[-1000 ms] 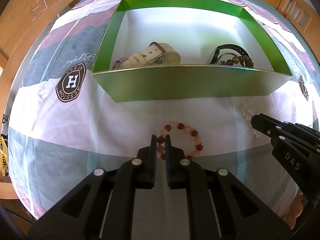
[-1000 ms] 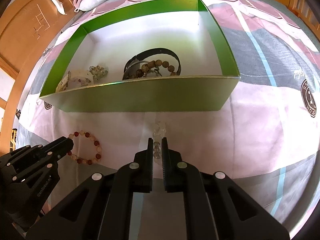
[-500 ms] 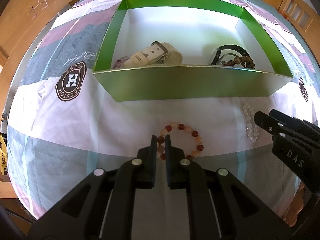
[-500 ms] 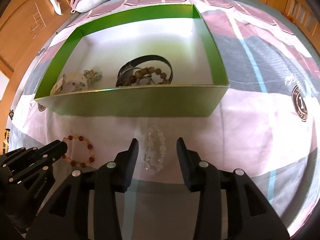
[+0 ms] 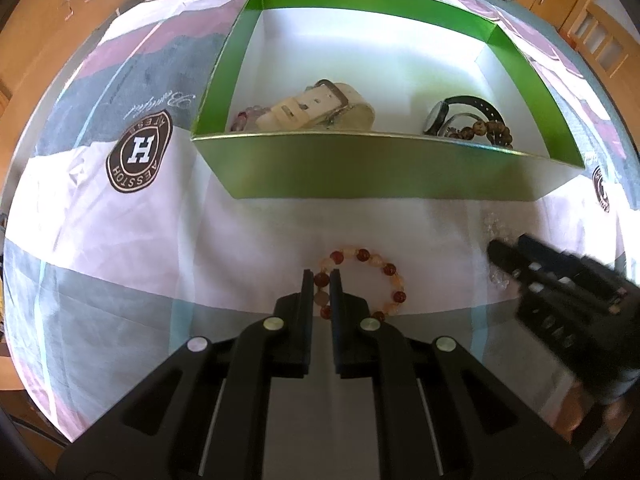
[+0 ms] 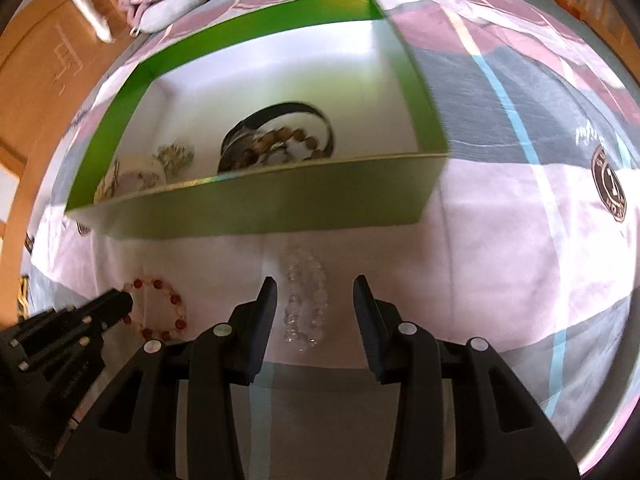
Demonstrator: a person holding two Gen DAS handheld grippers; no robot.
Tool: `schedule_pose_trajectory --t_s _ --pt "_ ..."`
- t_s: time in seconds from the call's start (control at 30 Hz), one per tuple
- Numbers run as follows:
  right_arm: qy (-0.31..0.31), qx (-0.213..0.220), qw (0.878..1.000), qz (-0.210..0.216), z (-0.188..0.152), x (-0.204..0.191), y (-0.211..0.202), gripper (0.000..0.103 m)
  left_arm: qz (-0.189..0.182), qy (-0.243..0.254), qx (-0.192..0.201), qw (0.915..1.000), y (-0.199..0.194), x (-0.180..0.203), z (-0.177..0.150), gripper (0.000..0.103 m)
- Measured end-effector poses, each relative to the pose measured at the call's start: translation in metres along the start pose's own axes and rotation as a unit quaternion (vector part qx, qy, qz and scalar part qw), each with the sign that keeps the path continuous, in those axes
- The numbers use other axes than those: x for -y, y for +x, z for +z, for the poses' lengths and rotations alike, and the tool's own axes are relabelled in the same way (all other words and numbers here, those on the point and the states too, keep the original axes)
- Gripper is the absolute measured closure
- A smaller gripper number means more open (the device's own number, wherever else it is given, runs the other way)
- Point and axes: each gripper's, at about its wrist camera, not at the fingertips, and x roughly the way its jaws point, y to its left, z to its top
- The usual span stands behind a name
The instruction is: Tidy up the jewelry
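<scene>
Pinching red bracelet (image 5: 362, 282), left gripper (image 5: 321, 276); right gripper (image 6: 315, 285) spread.

The bed (image 5: 120, 232), under a pink-and-grey patchwork sheet, carries a green box (image 5: 380, 172), with a red-beaded bracelet (image 5: 362, 282) and a clear-beaded bracelet (image 6: 306, 296) lying just before it.

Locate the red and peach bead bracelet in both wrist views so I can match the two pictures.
Left wrist view: the red and peach bead bracelet lies bottom centre on the bedsheet, its left side between the fingers of the left gripper.
Right wrist view: the same bracelet lies lower left, at the left gripper's tip.
Shared landmark: the green box, behind the bracelet in both.
</scene>
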Motion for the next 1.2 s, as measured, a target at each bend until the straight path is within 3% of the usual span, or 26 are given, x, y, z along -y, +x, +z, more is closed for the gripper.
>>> schedule_pose_trajectory --t_s 0.07,0.13,0.2,0.33,0.47,0.7,0.97,1.07,1.2 --pt "-0.017 -0.005 1.0 -0.011 -0.002 -0.006 0.007 0.063 -0.01 -0.01 -0.001 0.9999 -0.003 -0.007 0.002 0.096" --pt "-0.023 -0.018 1.0 0.0 -0.004 -0.009 0.013 0.09 -0.017 -0.018 -0.001 0.9997 -0.005 -0.013 0.004 0.096" --pt "-0.023 -0.023 0.999 0.016 -0.003 -0.012 0.014 0.096 -0.024 -0.024 -0.004 0.9994 -0.007 -0.02 0.008 0.096" --pt "-0.033 0.005 0.999 0.018 0.0 -0.016 0.001 0.096 -0.034 -0.039 -0.017 0.9985 -0.005 -0.032 0.009 0.096" --pt "-0.022 0.01 0.999 0.029 0.003 -0.015 -0.002 0.096 -0.047 -0.043 -0.006 0.9979 -0.017 -0.036 0.011 0.096" --pt "-0.008 0.045 0.996 0.075 0.01 -0.011 -0.029 0.096 -0.072 -0.027 0.081 0.9937 -0.066 -0.034 0.01 0.096" --pt "-0.02 0.167 0.978 0.12 0.009 -0.01 -0.087 0.096 -0.117 -0.045 0.178 0.976 -0.105 -0.04 0.016 0.096" --pt "-0.024 0.213 0.968 0.13 0.005 -0.013 -0.105 0.096 -0.118 -0.051 0.185 0.9743 -0.107 -0.042 0.025 0.096" --pt "-0.02 0.226 0.965 0.129 0.012 -0.009 -0.109 0.096 -0.103 -0.043 0.198 0.9738 -0.108 -0.036 0.042 0.096"
